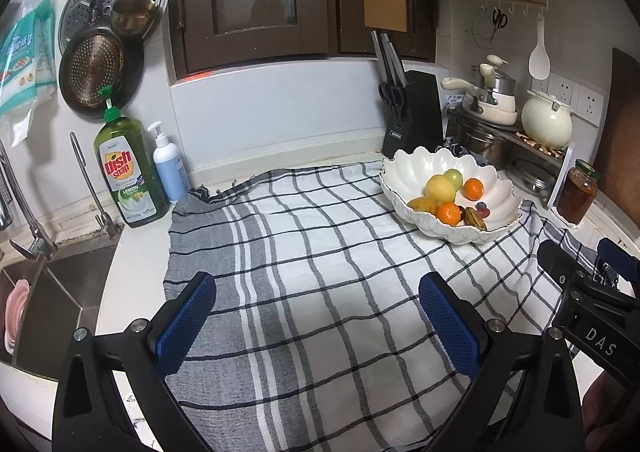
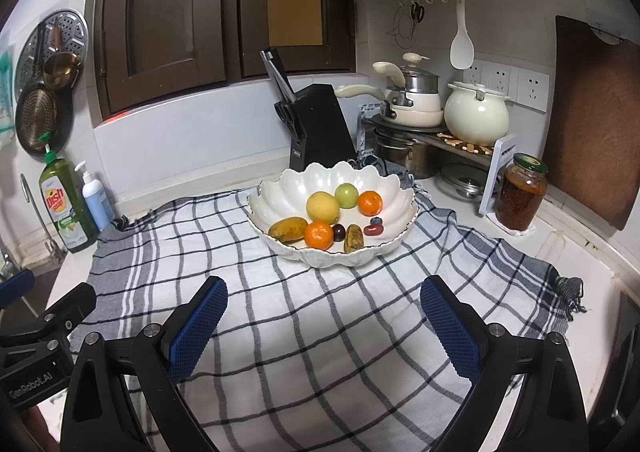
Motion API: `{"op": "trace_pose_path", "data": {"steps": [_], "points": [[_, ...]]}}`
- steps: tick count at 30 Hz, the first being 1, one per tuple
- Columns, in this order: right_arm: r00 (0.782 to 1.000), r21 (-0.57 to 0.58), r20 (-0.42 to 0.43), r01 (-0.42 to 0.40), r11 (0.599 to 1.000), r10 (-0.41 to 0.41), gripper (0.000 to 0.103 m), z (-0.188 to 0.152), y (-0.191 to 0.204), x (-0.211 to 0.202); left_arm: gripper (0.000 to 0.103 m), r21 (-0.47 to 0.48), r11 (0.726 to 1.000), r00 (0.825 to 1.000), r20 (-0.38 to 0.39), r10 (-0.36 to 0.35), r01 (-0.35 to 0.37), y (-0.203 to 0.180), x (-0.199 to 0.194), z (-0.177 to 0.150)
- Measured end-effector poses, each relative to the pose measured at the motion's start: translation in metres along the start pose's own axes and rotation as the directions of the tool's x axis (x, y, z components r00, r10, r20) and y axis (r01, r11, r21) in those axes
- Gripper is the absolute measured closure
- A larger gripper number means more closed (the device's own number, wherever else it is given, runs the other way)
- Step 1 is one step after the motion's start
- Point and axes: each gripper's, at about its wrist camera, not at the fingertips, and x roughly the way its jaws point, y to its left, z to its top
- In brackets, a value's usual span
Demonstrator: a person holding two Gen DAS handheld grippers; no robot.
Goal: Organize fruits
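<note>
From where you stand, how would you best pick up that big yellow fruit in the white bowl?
Across the yellow fruit's round middle, coming down from above with the open right gripper. It sits highest in the bowl, its top bare, while the green fruit and an orange crowd its sides.

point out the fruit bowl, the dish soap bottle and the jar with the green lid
fruit bowl (image 2: 384,179): right wrist view, bare inner wall at the back.
dish soap bottle (image 1: 120,167): left wrist view, on its front label.
jar (image 2: 520,197): right wrist view, middle of the glass body.
</note>
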Motion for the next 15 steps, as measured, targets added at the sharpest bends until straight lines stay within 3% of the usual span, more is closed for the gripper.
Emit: {"op": "trace_pose_path", "data": {"steps": [15], "points": [[1.000,0.002,-0.003,0.002,1.000,-0.002,0.005,-0.0019,0.0024,0.0001,0.000,0.019,1.000,1.000,0.011,0.019,-0.019,0.0000,0.0027,0.0000]]}}
